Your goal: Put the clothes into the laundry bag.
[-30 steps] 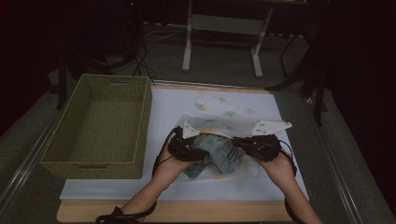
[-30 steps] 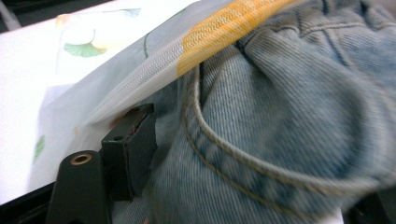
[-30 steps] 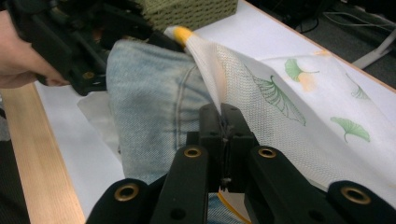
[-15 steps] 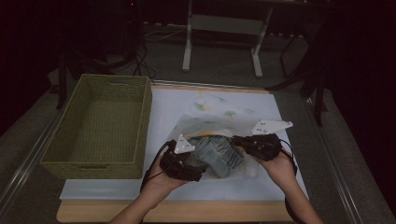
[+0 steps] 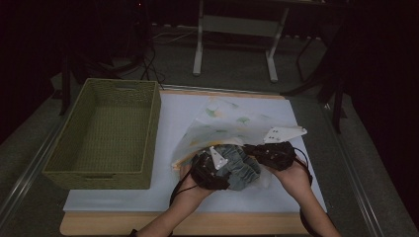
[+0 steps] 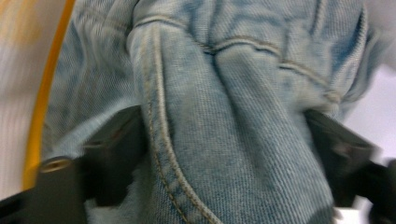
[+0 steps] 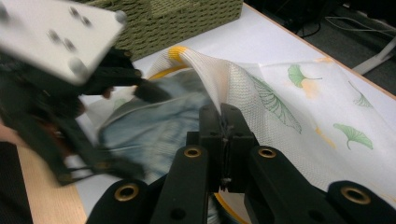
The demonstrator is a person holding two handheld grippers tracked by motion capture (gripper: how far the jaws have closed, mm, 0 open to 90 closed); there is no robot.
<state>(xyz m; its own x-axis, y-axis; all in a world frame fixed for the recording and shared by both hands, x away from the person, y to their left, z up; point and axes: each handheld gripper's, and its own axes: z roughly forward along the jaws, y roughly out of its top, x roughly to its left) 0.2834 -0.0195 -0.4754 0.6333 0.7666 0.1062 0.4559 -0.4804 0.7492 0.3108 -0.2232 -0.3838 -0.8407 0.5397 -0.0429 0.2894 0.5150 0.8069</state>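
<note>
The bunched pale-blue denim garment [image 6: 224, 116], seams showing, lies on the worktop [image 5: 296, 197] at the mouth of a white mesh bag [image 7: 280, 93] printed with green leaves. The left tool [image 5: 225, 170] straddles the denim, its jaws just closing. The right tool [image 7: 225, 123] pinches the bag's edge. Motion blurs the left tool

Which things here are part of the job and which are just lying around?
In the job:
- jeans, between the jaws of the left gripper
- mesh laundry bag, its edge pinched by the right gripper

Lying about:
- woven basket, empty
- white table mat
</note>
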